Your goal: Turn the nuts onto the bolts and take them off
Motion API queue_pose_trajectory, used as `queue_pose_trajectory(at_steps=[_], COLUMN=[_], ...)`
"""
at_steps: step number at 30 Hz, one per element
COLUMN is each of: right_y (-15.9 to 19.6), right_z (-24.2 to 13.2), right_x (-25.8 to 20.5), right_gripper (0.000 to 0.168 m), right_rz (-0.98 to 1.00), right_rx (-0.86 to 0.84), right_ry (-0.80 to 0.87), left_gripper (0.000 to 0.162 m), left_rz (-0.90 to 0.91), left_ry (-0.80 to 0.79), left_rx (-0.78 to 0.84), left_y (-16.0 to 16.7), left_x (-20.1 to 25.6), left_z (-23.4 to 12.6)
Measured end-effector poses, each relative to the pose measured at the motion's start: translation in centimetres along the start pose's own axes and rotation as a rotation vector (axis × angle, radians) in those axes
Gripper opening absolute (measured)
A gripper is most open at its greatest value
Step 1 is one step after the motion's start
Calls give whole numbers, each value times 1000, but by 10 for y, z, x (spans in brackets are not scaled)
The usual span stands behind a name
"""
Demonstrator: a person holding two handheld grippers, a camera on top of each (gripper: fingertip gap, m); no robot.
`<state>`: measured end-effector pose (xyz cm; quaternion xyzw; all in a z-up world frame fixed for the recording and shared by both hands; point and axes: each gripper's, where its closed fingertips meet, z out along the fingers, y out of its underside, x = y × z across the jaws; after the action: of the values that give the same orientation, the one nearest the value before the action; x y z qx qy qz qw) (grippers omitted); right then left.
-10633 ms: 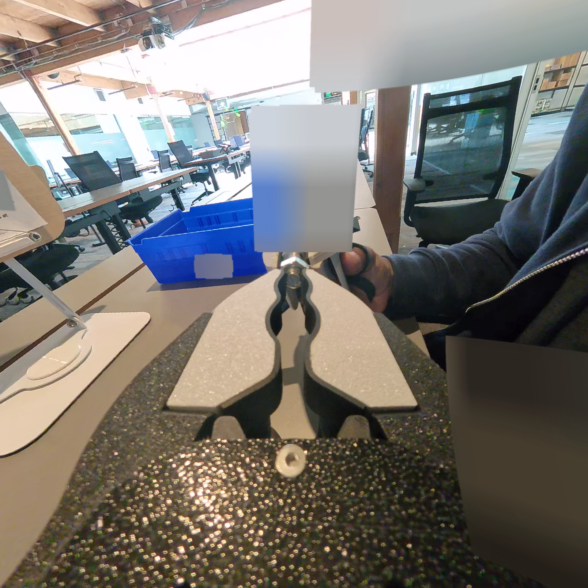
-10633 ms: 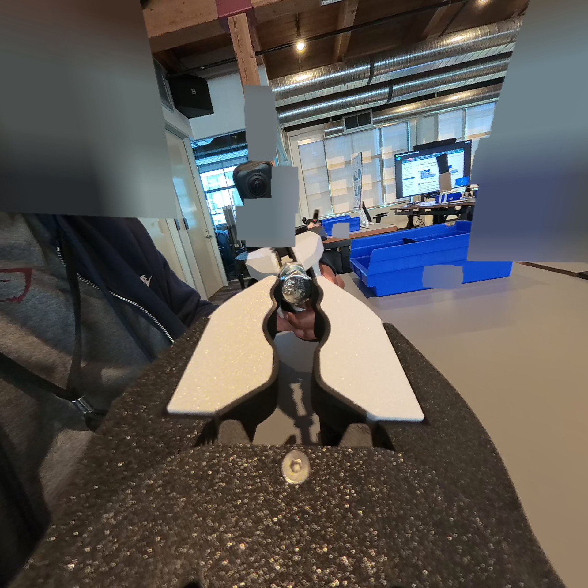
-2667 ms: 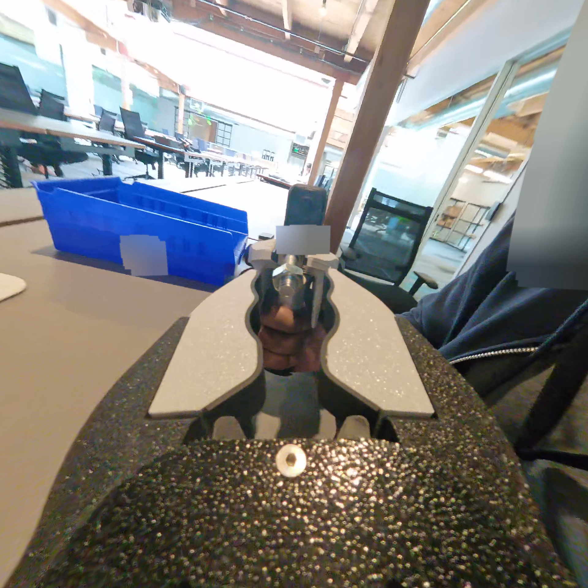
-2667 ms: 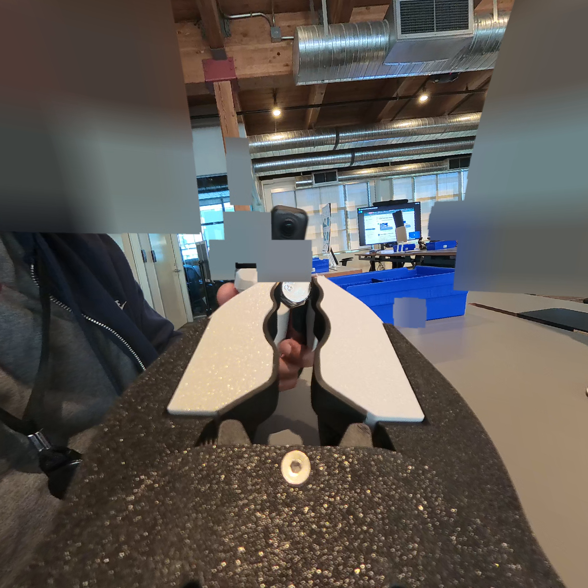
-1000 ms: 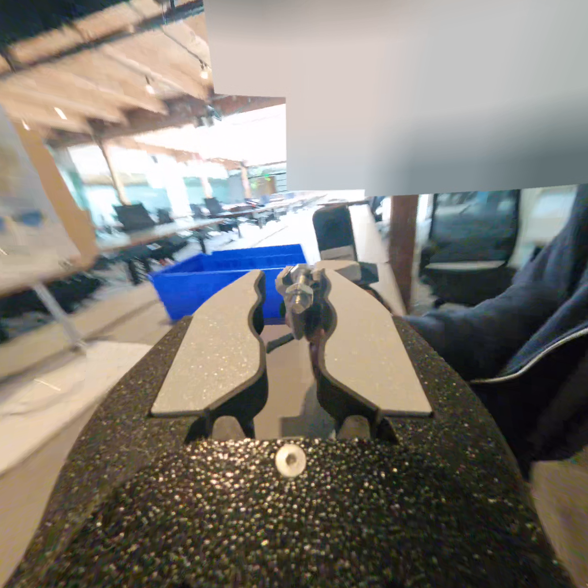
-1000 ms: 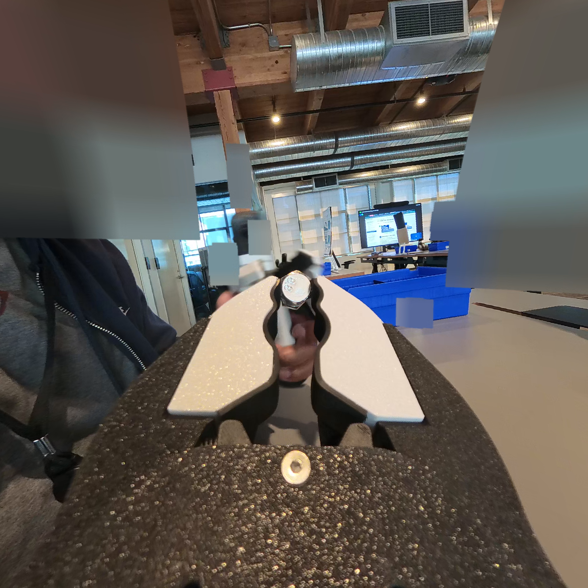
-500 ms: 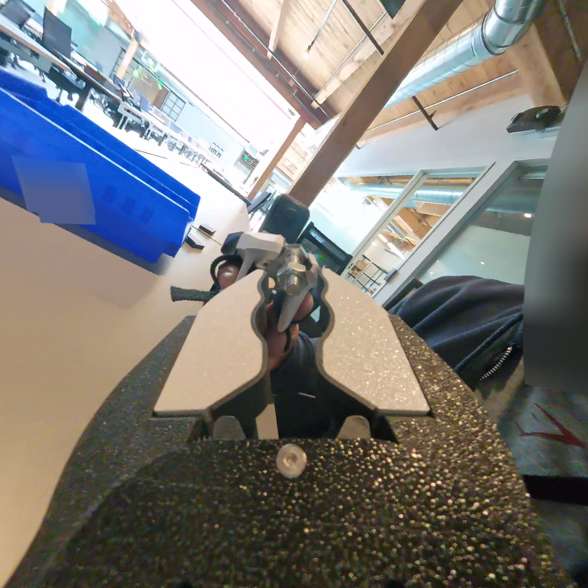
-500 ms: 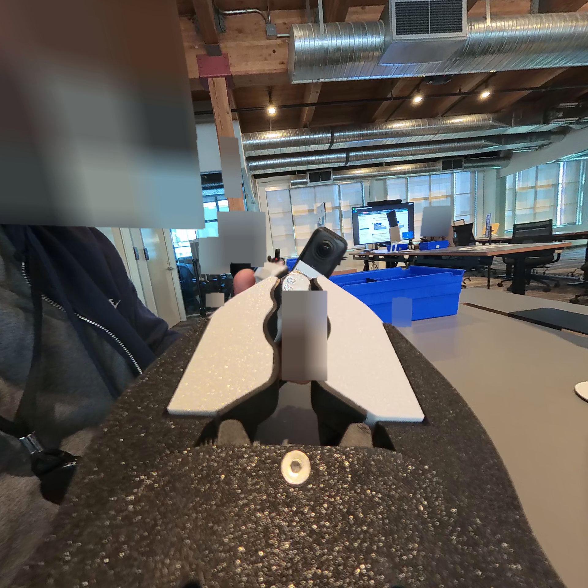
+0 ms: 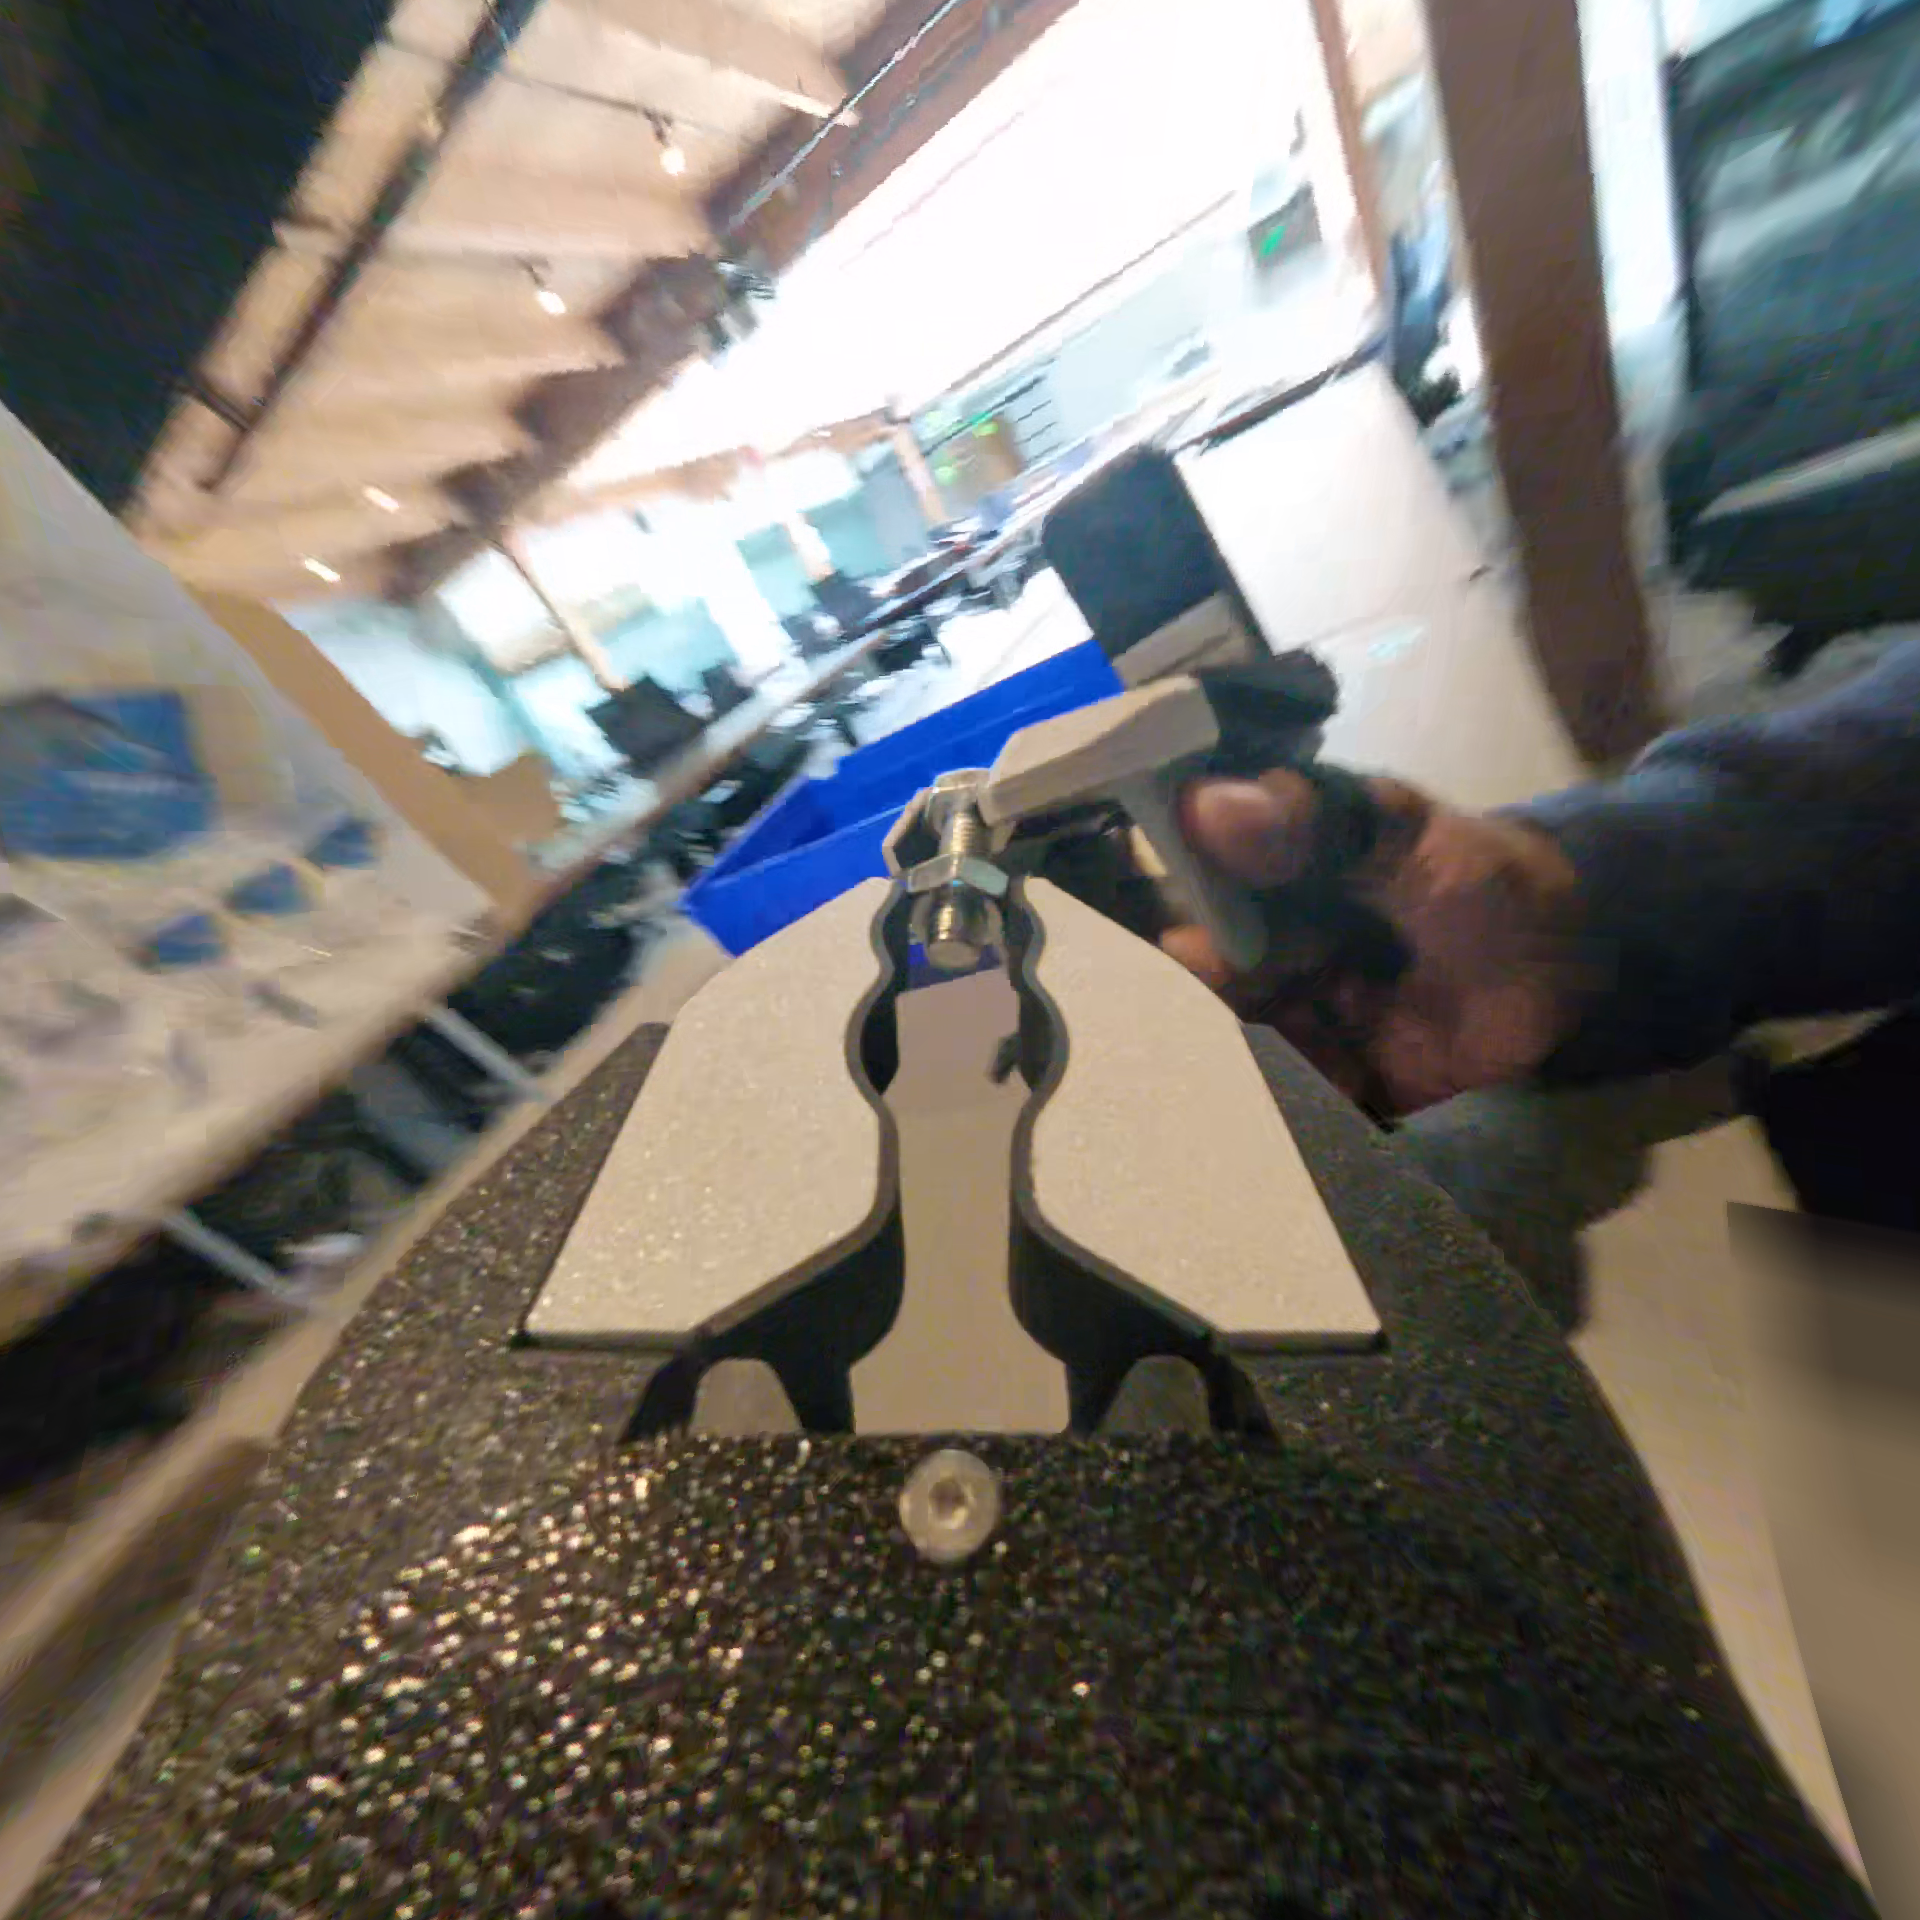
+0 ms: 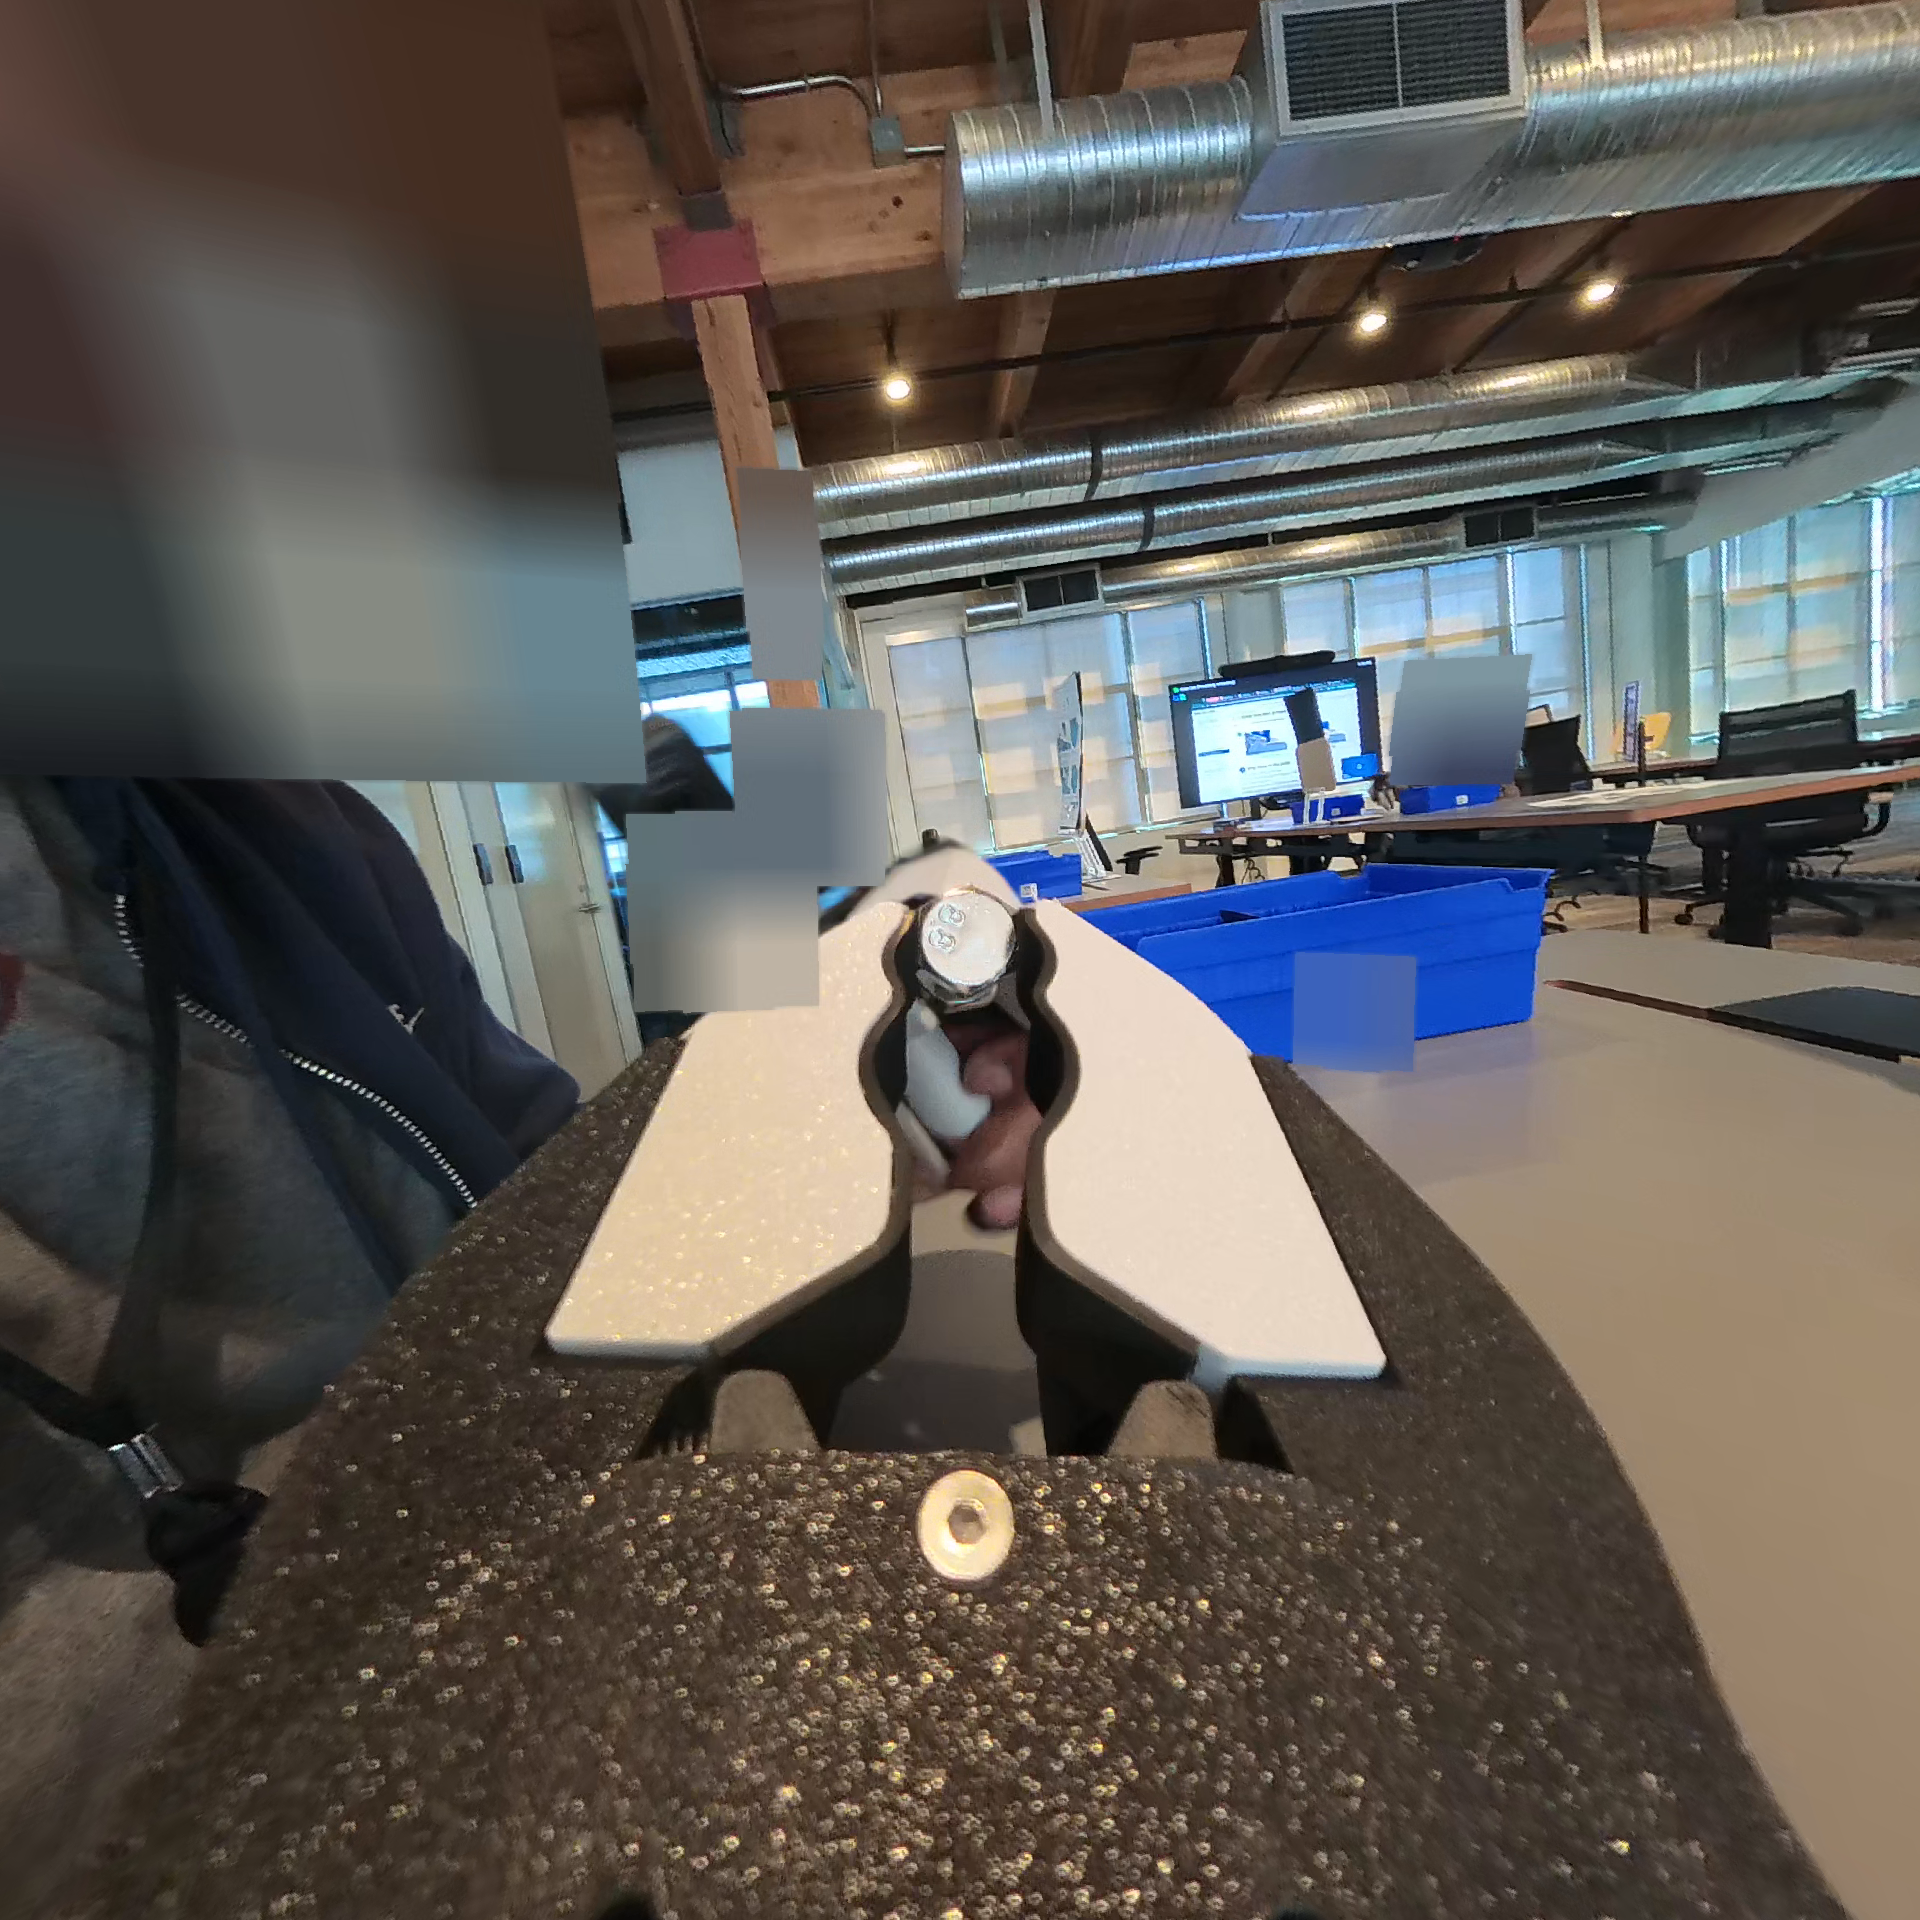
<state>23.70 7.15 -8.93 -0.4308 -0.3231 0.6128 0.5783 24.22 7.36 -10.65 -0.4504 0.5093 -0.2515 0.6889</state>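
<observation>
A steel bolt (image 9: 954, 940) with a hex nut (image 9: 954, 880) on its thread is held in the air between both grippers. My left gripper (image 9: 954, 902) is closed around the nut, and the bolt's threaded end points back at the camera. My right gripper (image 10: 961, 920) is shut on the bolt's hex head (image 10: 961, 951). The right gripper also shows in the left wrist view (image 9: 1101, 748), coming in from the right with a hand (image 9: 1434, 935) on it. A grey finger of the left gripper (image 10: 940, 1091) and a hand show behind the bolt in the right wrist view.
A blue bin (image 10: 1351, 935) stands on the grey table (image 10: 1610, 1195) to the right, and it also shows in the left wrist view (image 9: 821, 842). A person in a dark zip jacket (image 10: 260, 1039) is close on the left. Desks, chairs and a monitor stand farther back. The tips of both grippers are at nearly the same place.
The left gripper closed on the nut and has rolled around the bolt's axis one way and back, so its view tilted strongly. The right gripper has kept hold of the bolt head, almost still.
</observation>
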Motion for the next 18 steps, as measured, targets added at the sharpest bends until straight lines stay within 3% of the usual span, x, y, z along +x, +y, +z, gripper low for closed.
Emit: queue_pose_trajectory(at_steps=[2, 3, 5, 12, 18], right_y=[0, 0, 0, -2, 0], right_z=[0, 0, -1, -1, 0], right_x=[0, -1, 0, 1, 0], right_gripper=[17, 17, 17, 17, 17], right_rz=[-3, -5, -4, 0, -5], right_rx=[0, 1, 2, 8, -1], right_ry=[0, -1, 1, 4, 2], left_gripper=[20, 30, 39, 41, 32], left_rz=[105, 86, -43, -648, -859], left_ry=[-55, -65, -24, 197, 283], left_rx=[-4, 18, 82, 172, 161], left_y=[-1, -3, -10, -9, -4], left_x=[-2, -4, -4, -9, -2], left_z=[0, -1, -3, -7, -1])
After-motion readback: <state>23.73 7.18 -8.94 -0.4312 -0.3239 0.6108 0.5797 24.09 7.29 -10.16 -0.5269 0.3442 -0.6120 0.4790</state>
